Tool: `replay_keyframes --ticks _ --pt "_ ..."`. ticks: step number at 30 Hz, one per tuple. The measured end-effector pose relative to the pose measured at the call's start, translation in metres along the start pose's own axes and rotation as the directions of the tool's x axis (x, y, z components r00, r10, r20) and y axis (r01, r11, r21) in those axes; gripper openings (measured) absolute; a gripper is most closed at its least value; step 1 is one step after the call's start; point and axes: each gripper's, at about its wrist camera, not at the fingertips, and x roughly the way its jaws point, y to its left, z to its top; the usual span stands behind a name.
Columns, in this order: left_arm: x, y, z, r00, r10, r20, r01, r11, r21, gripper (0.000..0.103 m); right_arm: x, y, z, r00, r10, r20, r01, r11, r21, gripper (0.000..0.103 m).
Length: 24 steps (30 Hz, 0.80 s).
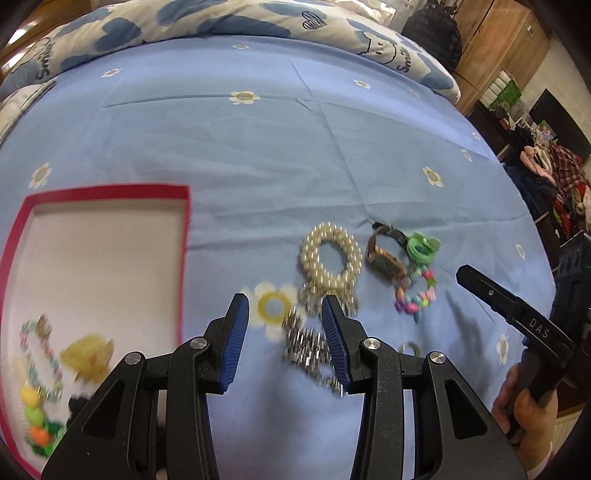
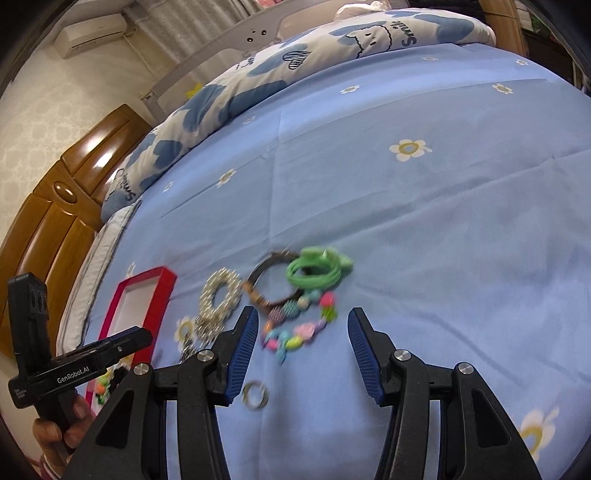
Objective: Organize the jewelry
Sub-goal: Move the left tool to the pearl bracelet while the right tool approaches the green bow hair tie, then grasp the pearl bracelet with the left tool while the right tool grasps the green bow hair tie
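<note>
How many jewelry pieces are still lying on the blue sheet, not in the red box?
6: the pearl bracelet, silver chain below it, watch, green band, colorful bead bracelet, and a small silver ring nearest the grippers. Blur may hide more.

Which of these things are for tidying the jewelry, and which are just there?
For the job:
red box
pearl bracelet
silver chain
watch
green band
colorful bead bracelet
small ring

Just there:
blue bedsheet
quilt
wooden headboard
air conditioner
</note>
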Motion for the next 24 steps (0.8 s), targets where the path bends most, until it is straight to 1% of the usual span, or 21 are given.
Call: replay_keyframes --ticks 3,7,10,12,13,14,15,18,20,24 --pt "0.017 -0.003 0.012 1.000 0.003 -0.020 -0.003 1.000 0.007 0.039 0.015 -0.007 0.011 1.000 -0.006 -0.009 0.006 1.000 0.022 0.052" --pt "0.040 -0.009 0.026 0.999 0.010 -0.043 -0.009 1.000 0.022 0.039 0.036 -0.013 0.019 0.999 -0.035 -0.039 0.036 0.999 0.032 0.050" --pt "0.058 -0.012 0.031 0.997 0.021 -0.077 -0.018 0.999 0.033 0.039 0.048 -0.014 0.019 0.997 -0.053 -0.062 0.055 0.998 0.023 0.037" --pt "0.063 -0.013 0.030 0.997 0.035 -0.076 -0.031 0.998 0.051 0.035 0.051 -0.014 0.020 0.996 -0.066 -0.064 0.067 0.998 0.017 0.024" --pt "0.064 -0.015 0.030 0.997 0.042 -0.070 -0.038 0.997 0.062 0.028 0.052 -0.014 0.020 0.996 -0.067 -0.062 0.068 0.998 0.016 0.019" --pt "0.064 -0.017 0.029 0.997 0.042 -0.065 -0.037 0.996 0.080 0.016 0.053 -0.015 0.020 0.996 -0.063 -0.060 0.064 0.998 0.017 0.013" --pt "0.064 -0.019 0.028 0.997 0.035 -0.066 -0.029 0.996 0.089 0.013 0.052 -0.015 0.020 0.997 -0.060 -0.055 0.061 0.998 0.019 0.011" --pt "0.060 -0.022 0.025 0.998 0.046 -0.042 -0.041 0.992 0.117 0.013 0.049 -0.016 0.019 0.998 -0.052 -0.039 0.053 0.998 0.025 0.008" --pt "0.056 -0.023 0.024 0.999 0.035 -0.034 -0.030 0.992 0.119 0.012 0.044 -0.016 0.018 0.999 -0.040 -0.026 0.041 0.999 0.034 0.000" --pt "0.037 -0.023 0.020 1.000 0.008 0.002 -0.008 0.993 0.114 0.011 0.031 -0.010 0.014 1.000 -0.015 -0.002 0.015 1.000 0.027 0.000"
